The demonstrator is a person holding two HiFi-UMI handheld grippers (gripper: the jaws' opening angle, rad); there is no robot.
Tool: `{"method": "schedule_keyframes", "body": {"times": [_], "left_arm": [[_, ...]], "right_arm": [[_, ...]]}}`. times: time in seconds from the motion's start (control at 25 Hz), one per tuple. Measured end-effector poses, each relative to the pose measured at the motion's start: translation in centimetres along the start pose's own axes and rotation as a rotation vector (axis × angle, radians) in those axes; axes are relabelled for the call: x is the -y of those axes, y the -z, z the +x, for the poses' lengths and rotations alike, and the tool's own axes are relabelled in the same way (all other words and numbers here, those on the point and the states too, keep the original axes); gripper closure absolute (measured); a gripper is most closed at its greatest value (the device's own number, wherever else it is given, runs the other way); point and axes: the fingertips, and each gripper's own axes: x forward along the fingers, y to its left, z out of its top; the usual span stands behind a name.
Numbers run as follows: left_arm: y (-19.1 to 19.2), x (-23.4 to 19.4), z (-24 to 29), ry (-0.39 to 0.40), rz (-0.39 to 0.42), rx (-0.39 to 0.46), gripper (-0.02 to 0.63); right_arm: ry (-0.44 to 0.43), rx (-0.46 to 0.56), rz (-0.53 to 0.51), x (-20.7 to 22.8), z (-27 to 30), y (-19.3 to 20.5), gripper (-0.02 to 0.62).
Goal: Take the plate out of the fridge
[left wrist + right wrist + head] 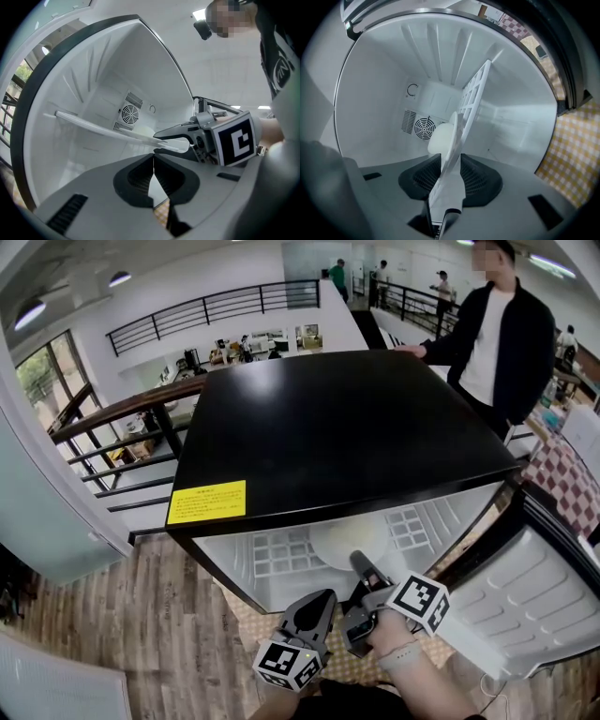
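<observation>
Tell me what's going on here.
Someone is working two handheld grippers at an open fridge. The right gripper reaches inside, and its jaws look closed on the near rim of the plate, which lies on the shelf, not yet out. The left gripper hangs outside, shut and empty. A bystander stands behind the fridge with a hand on its top.

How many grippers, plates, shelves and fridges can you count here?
grippers: 2 (left gripper, right gripper)
plate: 1
shelf: 1
fridge: 1
total: 5
</observation>
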Motion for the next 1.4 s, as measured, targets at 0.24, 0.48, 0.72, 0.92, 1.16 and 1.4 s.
{"method": "schedule_keyframes", "body": {"times": [0.24, 0.48, 0.72, 0.92, 1.16, 1.4], "left_arm": [[-0.2, 0.4, 0.2, 0.014, 0.001, 0.005, 0.595], [-0.4, -0.1, -0.2, 0.003, -0.004, 0.006, 0.595], [-0.5, -0.8, -0.7, -0.019, -0.01, 0.013, 0.595], [-0.5, -1.2, -0.7, -0.032, -0.017, 0.017, 0.595], [-0.6, -1.0, -0.9, -0.028, -0.019, 0.017, 0.595], [-0.5, -0.6, -0.8, -0.017, -0.018, 0.013, 0.595]], "right_arm": [[-0.013, 0.016, 0.067, 0.2, -0.8, 0.0, 0.487], [-0.049, -0.02, 0.127, -0.8, -1.0, 1.5, 0.511], [-0.05, -0.002, 0.134, -1.0, -1.0, 1.8, 0.54], [-0.059, -0.057, 0.147, -1.6, -0.8, 3.6, 0.54], [-0.08, -0.046, 0.128, -1.2, -1.7, 2.9, 0.538], [-0.087, -0.022, 0.119, -0.9, -1.9, 1.5, 0.535]]}}
